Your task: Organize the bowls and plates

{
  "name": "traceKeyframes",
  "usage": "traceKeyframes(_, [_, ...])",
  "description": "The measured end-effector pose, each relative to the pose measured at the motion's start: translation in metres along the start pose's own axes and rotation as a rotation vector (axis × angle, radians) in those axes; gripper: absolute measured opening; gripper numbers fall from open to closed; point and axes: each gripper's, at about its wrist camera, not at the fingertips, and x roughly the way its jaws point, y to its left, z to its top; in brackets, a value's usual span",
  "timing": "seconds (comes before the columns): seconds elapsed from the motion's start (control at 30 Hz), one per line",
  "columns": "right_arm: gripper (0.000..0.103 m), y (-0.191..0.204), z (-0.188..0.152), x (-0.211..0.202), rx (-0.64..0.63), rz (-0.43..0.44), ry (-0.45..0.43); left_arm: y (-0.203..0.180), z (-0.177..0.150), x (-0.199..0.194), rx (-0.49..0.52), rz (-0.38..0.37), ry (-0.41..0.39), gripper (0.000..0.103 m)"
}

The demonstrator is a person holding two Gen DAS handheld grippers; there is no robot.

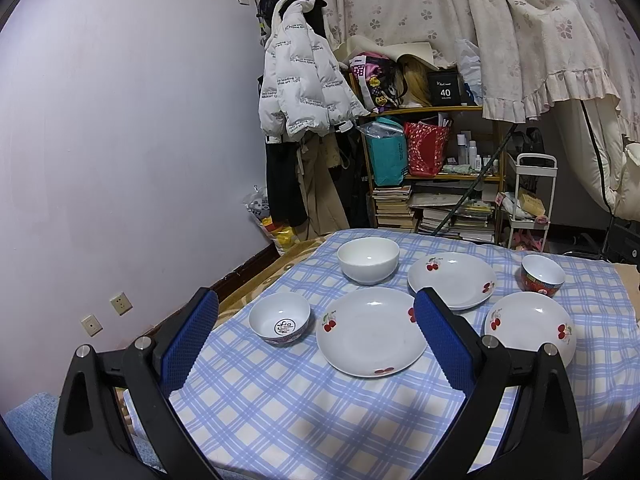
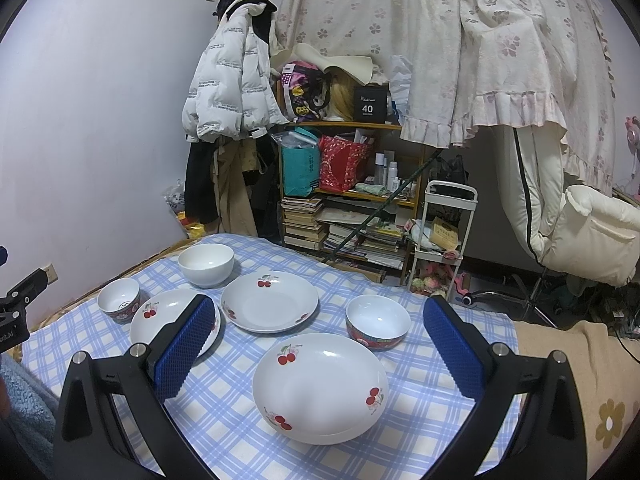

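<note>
My left gripper and right gripper are wide apart, holding nothing, above the cherry plates and bowls.

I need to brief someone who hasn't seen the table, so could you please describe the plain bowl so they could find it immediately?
Look at the blue-checked tablecloth. At its far edge, nearest the bookshelf, stands the plain white bowl. It is the only dish with no pattern: the plates carry cherries and the other two bowls have coloured outsides.

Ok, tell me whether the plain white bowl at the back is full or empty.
Empty. The plain white bowl stands upright on the checked cloth, and its bare white inside shows in both wrist views, with only a light glint.
</note>
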Motion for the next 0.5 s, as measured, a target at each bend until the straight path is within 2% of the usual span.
traceKeyframes(0.5, [0.103,0.0013,-0.0013,0.0015,0.0,0.001,-0.001,0.0,-0.0006,0.0003,0.004,0.001,0.0,0.097])
